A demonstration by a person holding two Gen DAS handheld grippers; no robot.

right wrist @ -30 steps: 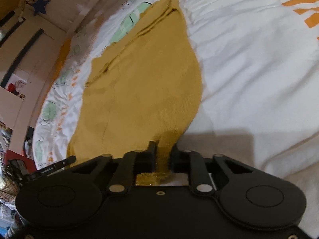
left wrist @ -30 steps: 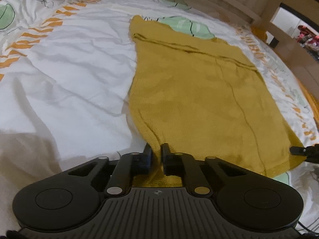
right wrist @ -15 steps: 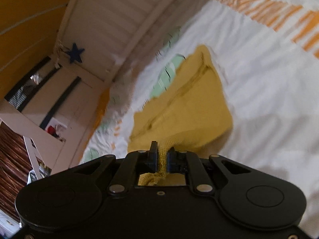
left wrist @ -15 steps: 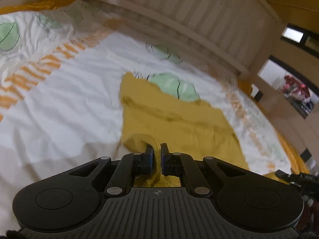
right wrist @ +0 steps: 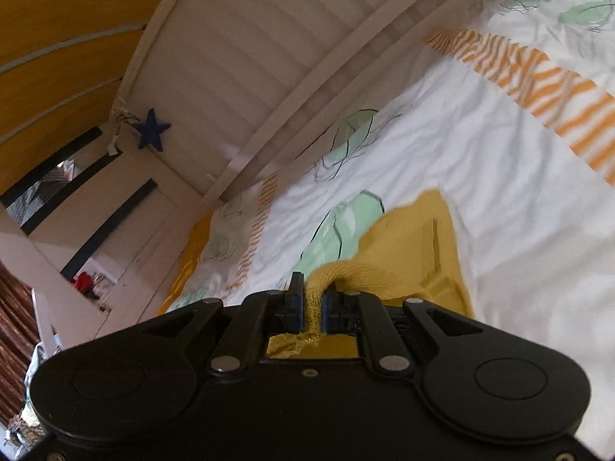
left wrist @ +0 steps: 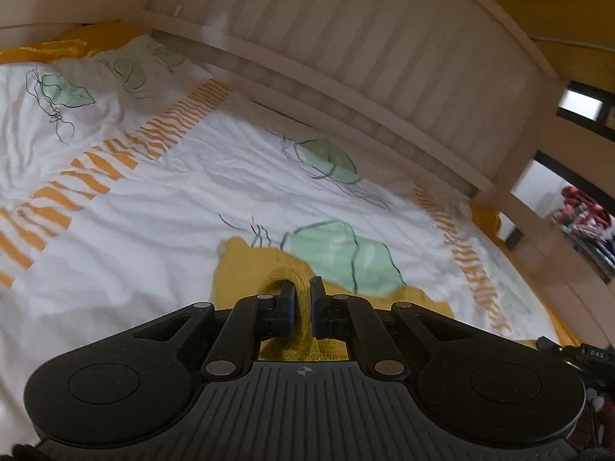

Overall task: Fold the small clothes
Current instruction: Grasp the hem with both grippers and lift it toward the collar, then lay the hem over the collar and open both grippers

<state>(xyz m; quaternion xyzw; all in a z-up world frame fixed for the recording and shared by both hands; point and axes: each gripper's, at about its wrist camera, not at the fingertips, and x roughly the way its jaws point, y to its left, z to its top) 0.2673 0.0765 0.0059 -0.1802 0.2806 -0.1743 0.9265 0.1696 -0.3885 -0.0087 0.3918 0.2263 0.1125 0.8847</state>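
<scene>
We have the yellow knit garment (left wrist: 246,269) pinched in both grippers. In the left wrist view the left gripper (left wrist: 303,299) has its fingers (left wrist: 287,307) closed almost completely on a bunched fold of the yellow knit, which loops up over the tips. In the right wrist view the right gripper (right wrist: 312,303) is clamped just as tightly on another gathered edge of the same garment (right wrist: 419,238).

The garment lies on the bed (left wrist: 153,199), on the white sheet with green leaf prints and orange stripes, near the slatted headboard (left wrist: 384,46). Only its far end shows past the grippers; the part we hold is lifted off the sheet and carried over the part lying flat.

We judge that we are midway through a fold: the near edge is picked up and brought toward the far edge, but not yet laid down or released. What is left, as far as we can see, is to set the held edge onto the far end, let go, smooth it, and perhaps fold again. How well the edges line up is hidden beneath the grippers.
</scene>
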